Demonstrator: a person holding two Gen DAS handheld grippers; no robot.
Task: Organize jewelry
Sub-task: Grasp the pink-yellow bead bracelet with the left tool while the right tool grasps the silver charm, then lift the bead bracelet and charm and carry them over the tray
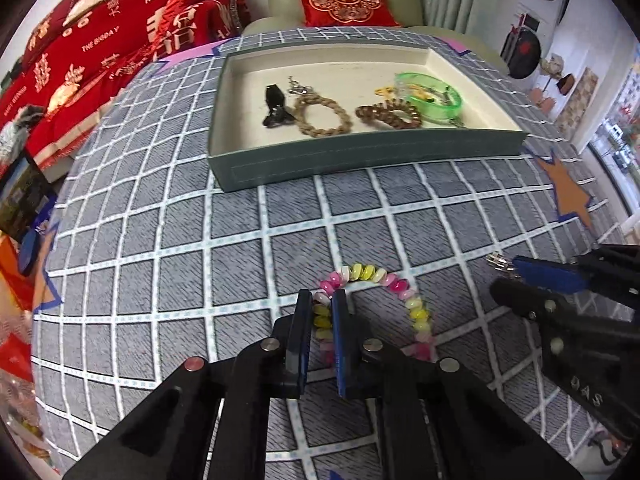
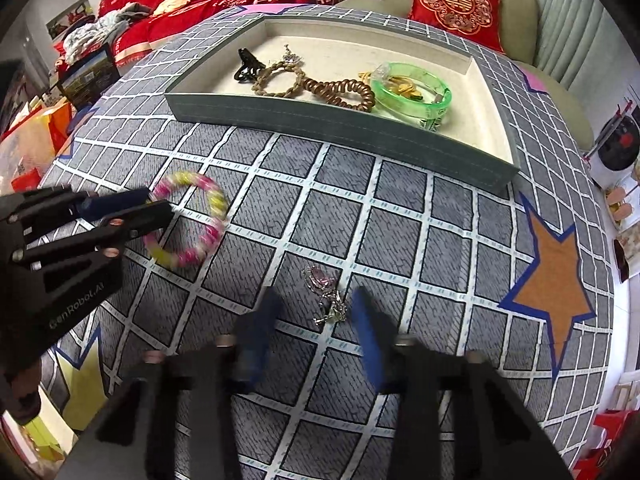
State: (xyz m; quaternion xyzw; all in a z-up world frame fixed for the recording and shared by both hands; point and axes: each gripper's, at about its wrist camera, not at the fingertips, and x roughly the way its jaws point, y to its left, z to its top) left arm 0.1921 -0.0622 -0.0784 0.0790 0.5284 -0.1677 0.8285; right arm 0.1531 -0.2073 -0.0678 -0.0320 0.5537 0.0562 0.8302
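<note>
Beaded bracelet (image 1: pixel 376 280) clamped between left fingers (image 1: pixel 304 320).
Silver trinket (image 2: pixel 326 300) between right fingers (image 2: pixel 366 332), apart, not pressing; tray (image 2: pixel 320 120) straight ahead by surface's far edge.

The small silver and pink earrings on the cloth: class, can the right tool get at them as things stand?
Probably yes. The earrings lie on bare cloth just ahead of the right tool, between its fingers, with nothing over them.

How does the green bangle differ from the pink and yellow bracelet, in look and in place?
The green bangle is one smooth, clear ring; the pink and yellow bracelet is made of many small beads. The green bangle lies inside the tray; the pink and yellow bracelet lies on the checked cloth. The green bangle is untouched; the left tool is shut on the pink and yellow bracelet. Both are round.
</note>
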